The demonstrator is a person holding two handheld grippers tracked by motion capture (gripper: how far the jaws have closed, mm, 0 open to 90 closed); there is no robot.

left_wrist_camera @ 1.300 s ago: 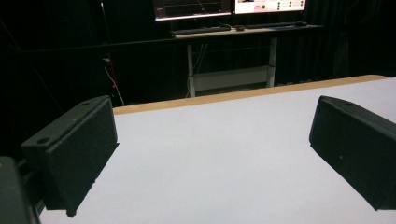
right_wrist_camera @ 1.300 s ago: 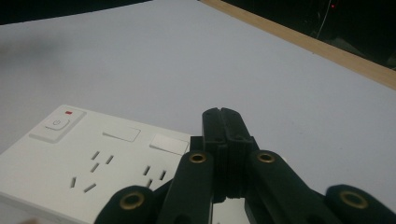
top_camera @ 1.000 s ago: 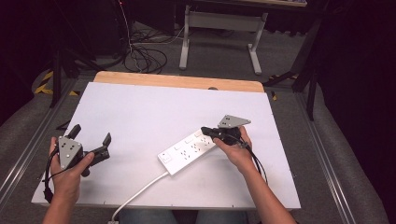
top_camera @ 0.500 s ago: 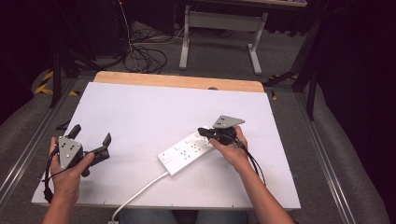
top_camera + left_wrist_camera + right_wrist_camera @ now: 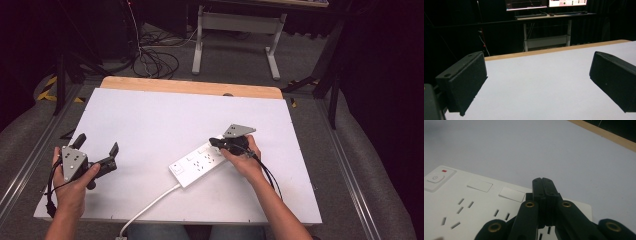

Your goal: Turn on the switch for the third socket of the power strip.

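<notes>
**Closed tip over the power strip, left gripper waiting**

My right gripper [image 5: 216, 143] is clenched, its two jaws pressed flat together with nothing between them, and I hold it low over the far end of the white power strip [image 5: 197, 164]. In the right gripper view the closed tip [image 5: 543, 185] sits above the strip's face [image 5: 469, 202], close to the two blank rectangular covers, with the power button [image 5: 435, 178] and its small red mark farther off toward the other end. From this angle I cannot say for sure whether the tip is touching the plastic or just above it.

The strip lies slantwise on the bench [image 5: 150, 120], right of the middle, its white cord [image 5: 150, 205] running off the near edge. My left gripper [image 5: 97, 152] is released, jaws wide apart and empty, held above the bench at its left side, well apart from the strip.

I judge the step in hand to be working the strip's face with a closed tip, a poke or a push rather than a grasp. If the button is the target, the next move calls for sliding the tip along the strip toward that end and pressing straight down. The strip is light and loose, so an angled press may skid it; my left gripper could come across to steady it.
</notes>
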